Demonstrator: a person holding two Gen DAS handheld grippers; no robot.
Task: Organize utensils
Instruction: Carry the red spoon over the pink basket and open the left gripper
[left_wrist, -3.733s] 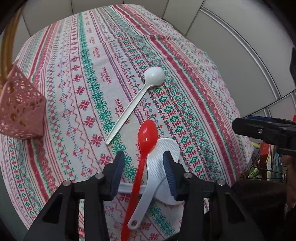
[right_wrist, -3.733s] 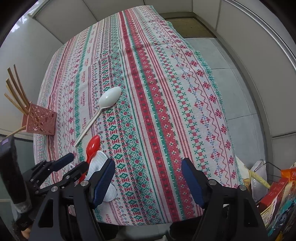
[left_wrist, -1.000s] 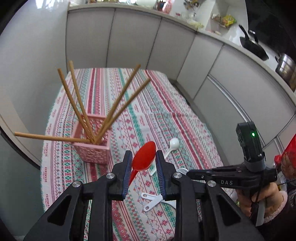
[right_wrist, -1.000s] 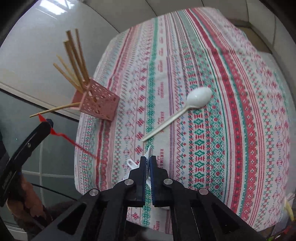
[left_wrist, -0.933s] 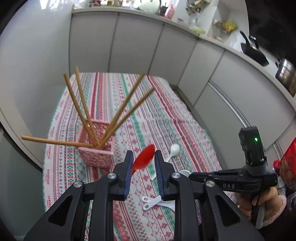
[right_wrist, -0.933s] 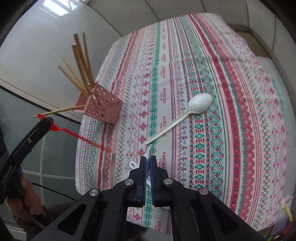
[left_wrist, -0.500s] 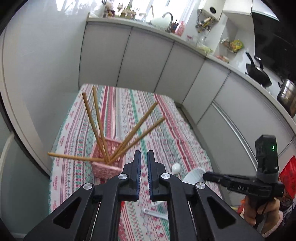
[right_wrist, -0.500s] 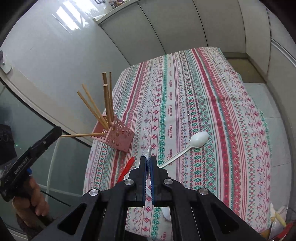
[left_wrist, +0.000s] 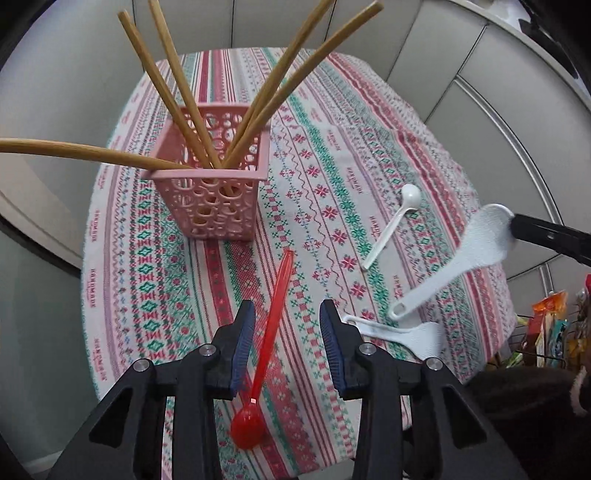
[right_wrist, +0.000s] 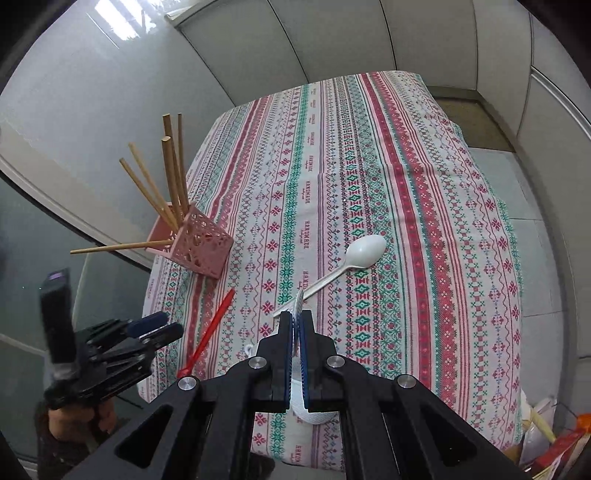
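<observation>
A pink perforated holder (left_wrist: 212, 192) with several wooden chopsticks (left_wrist: 177, 74) stands on the patterned tablecloth; it also shows in the right wrist view (right_wrist: 195, 247). A red spoon (left_wrist: 269, 321) lies flat on the cloth, its handle between the fingers of my open left gripper (left_wrist: 286, 328), its bowl towards the near edge; in the right wrist view it (right_wrist: 208, 332) lies beside the left gripper (right_wrist: 155, 328). My right gripper (right_wrist: 297, 321) is shut on a white rice paddle (left_wrist: 461, 254), held in the air. A white spoon (right_wrist: 351, 262) and a second white paddle (left_wrist: 402, 332) lie on the cloth.
The tablecloth (right_wrist: 406, 184) covers a table set against a grey wall on the left. Cabinet fronts (left_wrist: 461, 74) run behind and to the right. Bags and packets (left_wrist: 546, 332) sit on the floor at the near right.
My left gripper has opened and the red spoon it held now lies on the cloth beside the holder. My right gripper lifted the white paddle off the table and keeps it.
</observation>
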